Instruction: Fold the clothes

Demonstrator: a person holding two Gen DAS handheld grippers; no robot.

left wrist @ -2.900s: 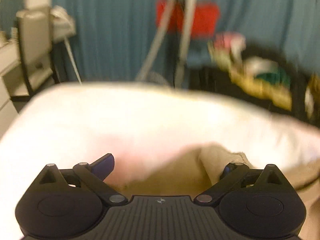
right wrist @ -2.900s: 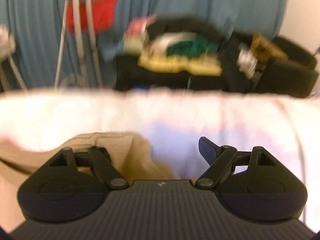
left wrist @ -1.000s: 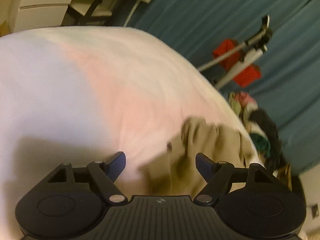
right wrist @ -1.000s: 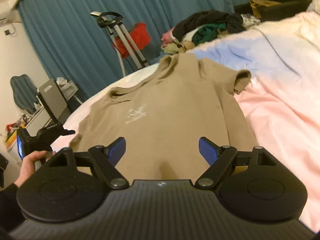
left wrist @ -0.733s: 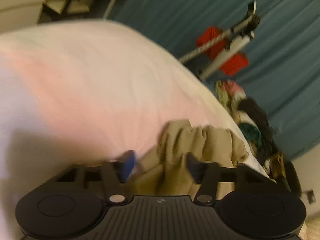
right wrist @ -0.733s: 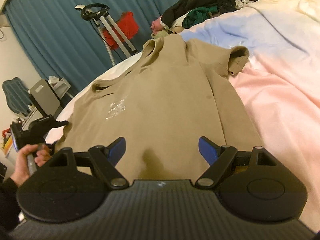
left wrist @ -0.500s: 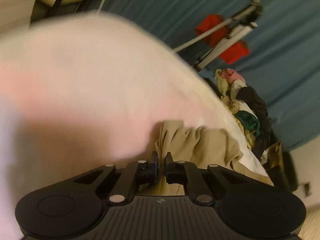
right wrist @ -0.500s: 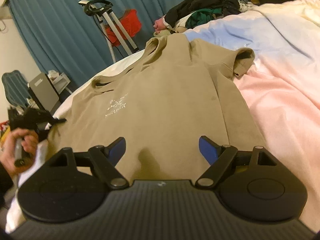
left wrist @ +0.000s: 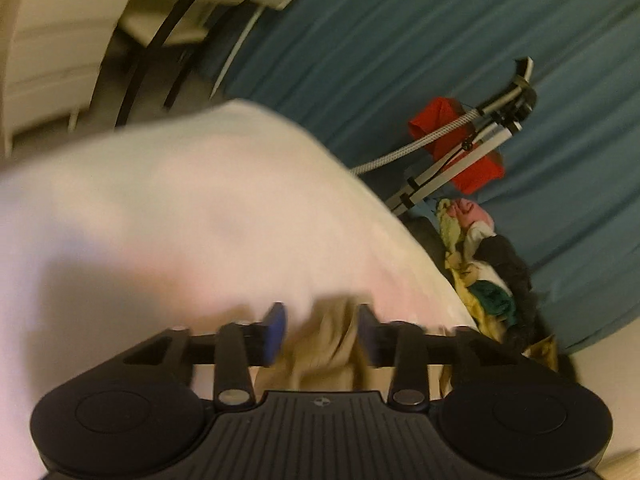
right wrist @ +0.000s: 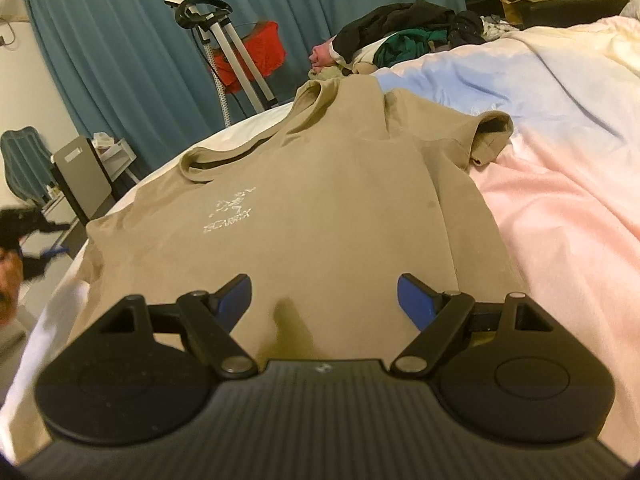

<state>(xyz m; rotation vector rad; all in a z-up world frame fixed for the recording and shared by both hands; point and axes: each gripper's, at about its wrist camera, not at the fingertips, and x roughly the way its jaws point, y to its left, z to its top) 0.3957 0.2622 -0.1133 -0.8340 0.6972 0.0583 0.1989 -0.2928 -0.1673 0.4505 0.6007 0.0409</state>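
One tan T-shirt (right wrist: 320,208) lies on one bed (right wrist: 560,184); two hand-held grippers: left hand-held gripper (left wrist: 320,330), right hand-held gripper (right wrist: 324,298).

I see tan T-shirt (right wrist: 332,216) spread flat on bed, front up, pale printed logo on chest. Collar toward far edge of bed, hem nearest my right-hand camera. One short sleeve on right side curled and bunched at its end, lying on pink part of bedding. Body mostly smooth, slight crease near hem. In left view, bunched tan fabric (left wrist: 320,344), blurred, sits between my left fingers (left wrist: 274,330); cannot tell whether they touch it.
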